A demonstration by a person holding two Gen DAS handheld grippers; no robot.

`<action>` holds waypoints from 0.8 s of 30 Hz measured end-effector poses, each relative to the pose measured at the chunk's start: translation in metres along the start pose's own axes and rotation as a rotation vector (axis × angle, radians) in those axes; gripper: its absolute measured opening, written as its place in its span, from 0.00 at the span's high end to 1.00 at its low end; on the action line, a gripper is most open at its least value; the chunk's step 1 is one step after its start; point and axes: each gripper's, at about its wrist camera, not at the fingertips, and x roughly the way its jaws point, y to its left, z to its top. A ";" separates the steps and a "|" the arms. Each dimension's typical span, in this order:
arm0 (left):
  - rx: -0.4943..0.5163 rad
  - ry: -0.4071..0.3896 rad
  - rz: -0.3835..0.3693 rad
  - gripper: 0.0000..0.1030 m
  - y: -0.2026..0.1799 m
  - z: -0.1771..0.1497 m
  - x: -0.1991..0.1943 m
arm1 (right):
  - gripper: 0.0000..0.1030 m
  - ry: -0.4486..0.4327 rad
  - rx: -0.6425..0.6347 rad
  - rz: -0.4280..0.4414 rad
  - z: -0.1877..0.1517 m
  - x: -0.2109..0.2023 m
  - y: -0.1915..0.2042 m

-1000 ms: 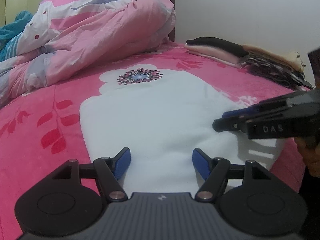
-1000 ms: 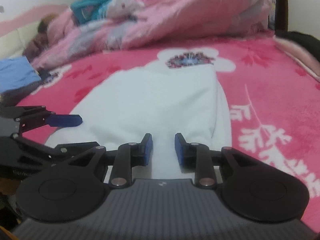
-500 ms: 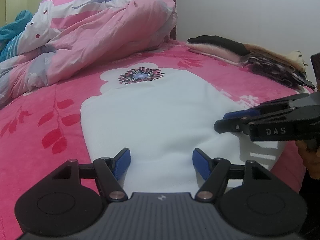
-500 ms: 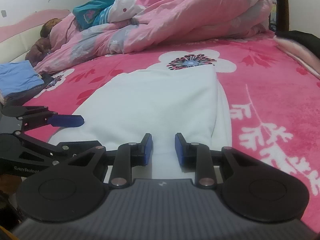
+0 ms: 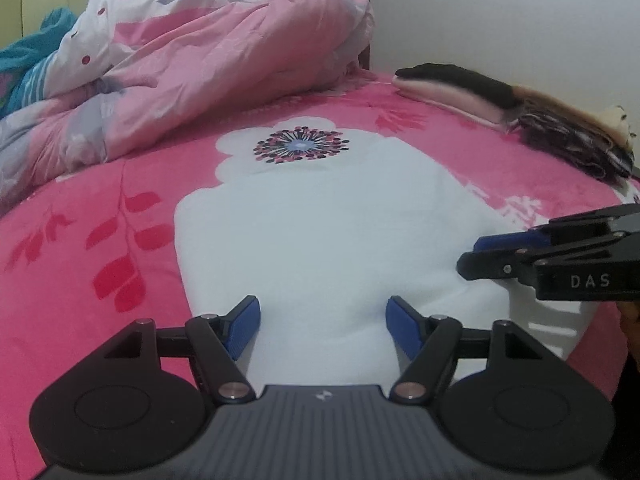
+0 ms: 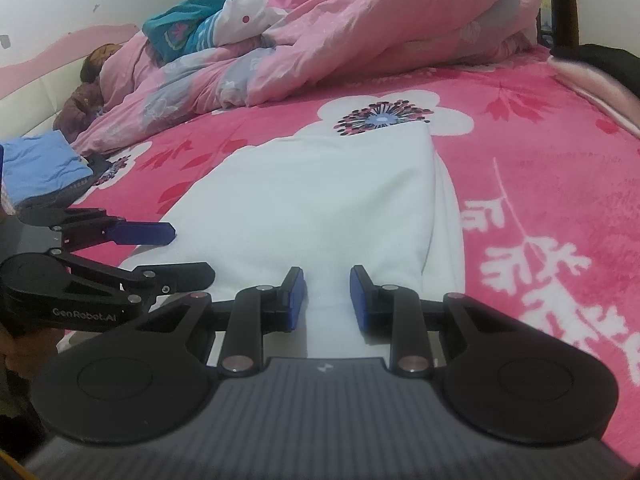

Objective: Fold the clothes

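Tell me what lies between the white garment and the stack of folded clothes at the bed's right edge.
Only bare pink floral bedspread lies between the white garment and the stack of folded clothes; the left wrist view shows it.

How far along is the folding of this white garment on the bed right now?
Done: the white garment lies flat on the pink blanket, its right edge apparently already turned in; folded clothes sit stacked beyond. In hand: nothing; the left tool and right tool are open at its near edge. Left: gripping that edge and folding the rest.
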 end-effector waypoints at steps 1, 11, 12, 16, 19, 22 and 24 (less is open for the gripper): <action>-0.001 -0.001 -0.001 0.31 0.000 0.000 0.000 | 0.76 0.003 0.001 0.000 0.000 0.000 0.000; -0.006 -0.007 -0.011 0.30 0.002 -0.002 0.001 | 0.75 0.021 0.001 -0.014 0.004 0.002 0.002; -0.007 -0.007 -0.012 0.30 0.002 -0.002 0.001 | 0.75 0.023 -0.001 -0.015 0.005 0.002 0.002; -0.011 -0.008 -0.014 0.30 0.002 -0.002 0.001 | 0.75 0.031 0.004 -0.016 0.006 0.002 0.001; -0.014 -0.007 -0.016 0.30 0.002 -0.002 0.001 | 0.75 0.041 0.005 -0.020 0.007 0.003 0.002; -0.018 -0.008 -0.018 0.30 0.003 -0.002 0.001 | 0.75 0.056 -0.001 -0.025 0.010 0.004 0.003; -0.019 -0.011 -0.021 0.30 0.003 -0.003 0.000 | 0.75 0.066 -0.005 -0.027 0.012 0.004 0.004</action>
